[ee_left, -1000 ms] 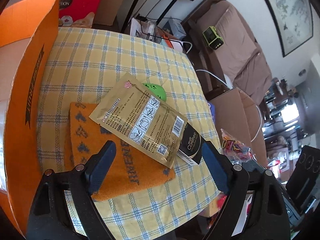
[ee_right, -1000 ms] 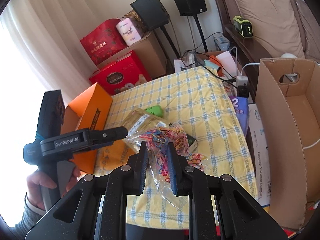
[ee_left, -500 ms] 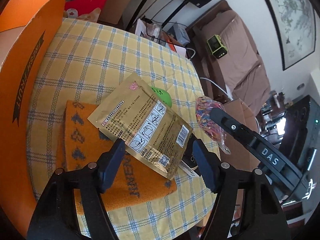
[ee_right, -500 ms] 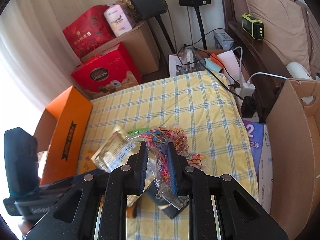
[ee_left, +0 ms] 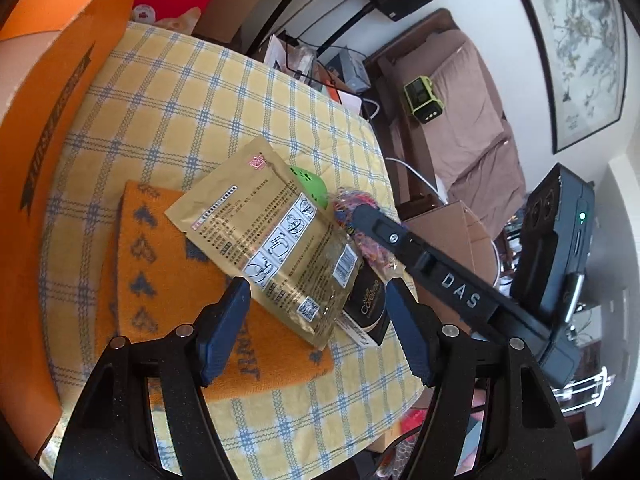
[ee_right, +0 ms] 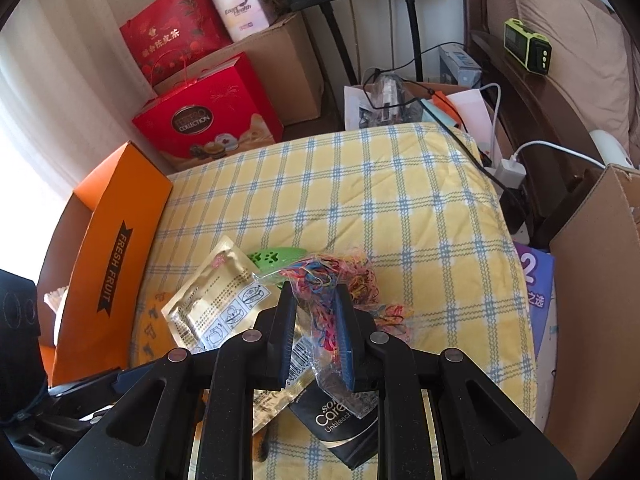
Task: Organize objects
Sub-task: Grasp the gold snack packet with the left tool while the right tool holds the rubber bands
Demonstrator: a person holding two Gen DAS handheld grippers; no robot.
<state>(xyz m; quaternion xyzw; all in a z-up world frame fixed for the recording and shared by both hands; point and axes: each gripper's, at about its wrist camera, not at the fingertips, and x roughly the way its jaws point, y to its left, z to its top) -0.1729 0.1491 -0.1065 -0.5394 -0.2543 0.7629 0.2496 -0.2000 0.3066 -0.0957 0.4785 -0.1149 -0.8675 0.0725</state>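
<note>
Right wrist view looks down on the gold pouch [ee_right: 208,304], the landmark for the rest. The right gripper [ee_right: 316,334] has its fingers clamped on a clear bag of rubber bands [ee_right: 332,292], held just right of the pouch; the bag's lower end hangs between the fingers and blurs against what lies beneath. Below the pouch's near corner a black packet [ee_right: 340,424] shows, partly covered by the gripper and the bag, so only part of its print reads. A green holder [ee_right: 276,260] peeks out behind the pouch's far edge, mostly hidden. Under the pouch lies an orange cloth [ee_left: 168,272] on the yellow checked surface [ee_right: 380,200]; to the pouch's left stands an orange box [ee_right: 108,272], its inside cut off at the frame edge.

Left wrist view shows the left gripper [ee_left: 316,332] with fingers wide apart, holding nothing, near the pouch's near edge. Whether they touch the cloth cannot be told. The right gripper's arm crosses over the bag there, hiding most of it.
</note>
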